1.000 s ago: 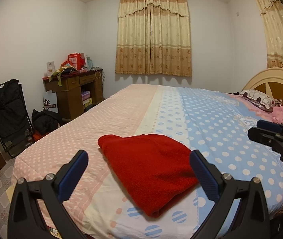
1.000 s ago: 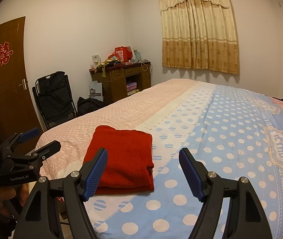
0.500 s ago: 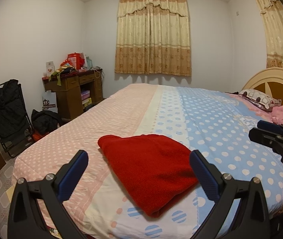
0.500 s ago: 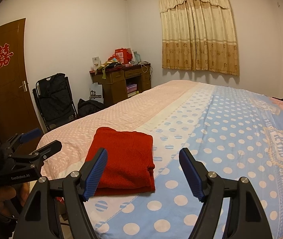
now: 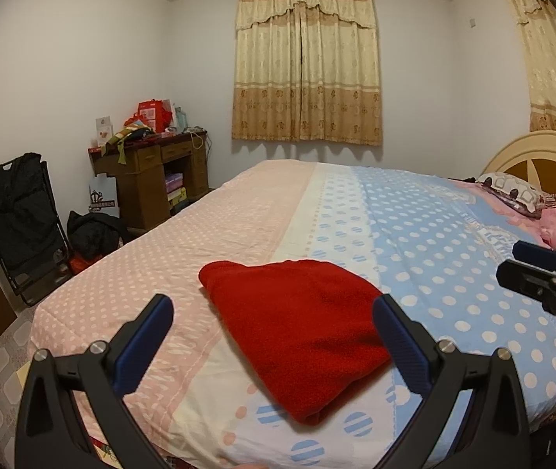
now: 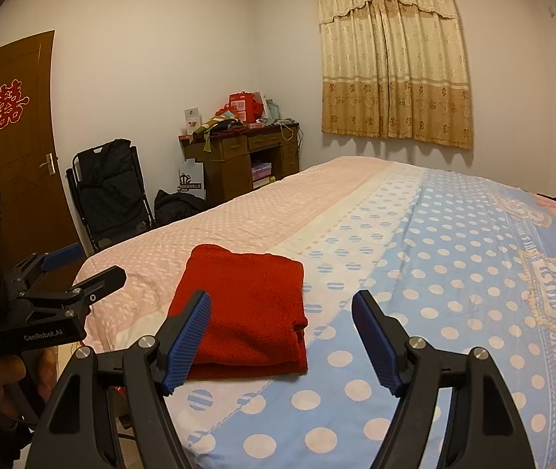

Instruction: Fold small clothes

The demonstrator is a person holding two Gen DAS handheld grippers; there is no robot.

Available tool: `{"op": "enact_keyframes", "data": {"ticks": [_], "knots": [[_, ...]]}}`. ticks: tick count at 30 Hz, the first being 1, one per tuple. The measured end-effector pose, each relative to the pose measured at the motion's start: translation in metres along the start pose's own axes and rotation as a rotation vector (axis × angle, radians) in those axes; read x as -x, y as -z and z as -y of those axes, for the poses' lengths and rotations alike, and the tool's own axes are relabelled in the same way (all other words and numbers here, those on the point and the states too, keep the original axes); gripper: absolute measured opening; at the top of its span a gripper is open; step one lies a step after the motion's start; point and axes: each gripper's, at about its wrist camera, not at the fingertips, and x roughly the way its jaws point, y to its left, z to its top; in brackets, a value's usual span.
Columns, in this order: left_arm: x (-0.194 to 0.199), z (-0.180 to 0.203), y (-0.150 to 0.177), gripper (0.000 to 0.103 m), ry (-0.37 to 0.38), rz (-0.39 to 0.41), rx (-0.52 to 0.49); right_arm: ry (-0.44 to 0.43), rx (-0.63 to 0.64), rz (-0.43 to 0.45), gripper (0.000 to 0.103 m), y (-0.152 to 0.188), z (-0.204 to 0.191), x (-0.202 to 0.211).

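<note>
A red knitted garment (image 5: 297,328) lies folded into a flat packet near the front edge of the bed; it also shows in the right wrist view (image 6: 246,308). My left gripper (image 5: 272,305) is open and empty, held above and in front of the garment, not touching it. My right gripper (image 6: 283,305) is open and empty, hovering just right of the garment's front right corner. Each gripper shows in the other's view: the right one at the right edge (image 5: 531,269), the left one at the left edge (image 6: 78,269).
The bed (image 5: 414,234) has a pink and blue polka-dot cover. Pillows (image 5: 512,195) and a headboard (image 5: 543,160) are at the far right. A wooden desk (image 6: 246,164) with clutter, a black folding chair (image 6: 109,191), a black bag (image 6: 176,207) and a door (image 6: 8,136) stand at the left.
Both grippers have drifted only slightly; the view shifts a little. The red garment lies unmoved, and both grippers stay open.
</note>
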Motion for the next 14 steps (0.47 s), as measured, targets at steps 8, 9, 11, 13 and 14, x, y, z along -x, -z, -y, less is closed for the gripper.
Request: {"op": "enact_keyframes", "data": {"ticks": [8,9,11,13,14], "knots": [[-0.004,-0.012,0.0,0.103,-0.019,-0.006,0.019,-0.008,0.009,-0.011,0.075,0.007,-0.005,-0.004],[-0.005,-0.012,0.0,0.103,-0.021,-0.008,0.018,-0.01,0.011,-0.014,0.075,0.008,-0.006,-0.005],[-0.006,-0.013,0.0,0.103,-0.023,-0.006,0.017,-0.014,0.016,-0.02,0.075,0.009,-0.007,-0.007],[-0.008,-0.013,0.0,0.103,-0.025,-0.008,0.015,-0.017,0.02,-0.022,0.075,0.011,-0.007,-0.007],[-0.008,-0.013,0.0,0.103,-0.02,-0.008,0.018,-0.018,0.021,-0.024,0.075,0.012,-0.008,-0.008]]}}
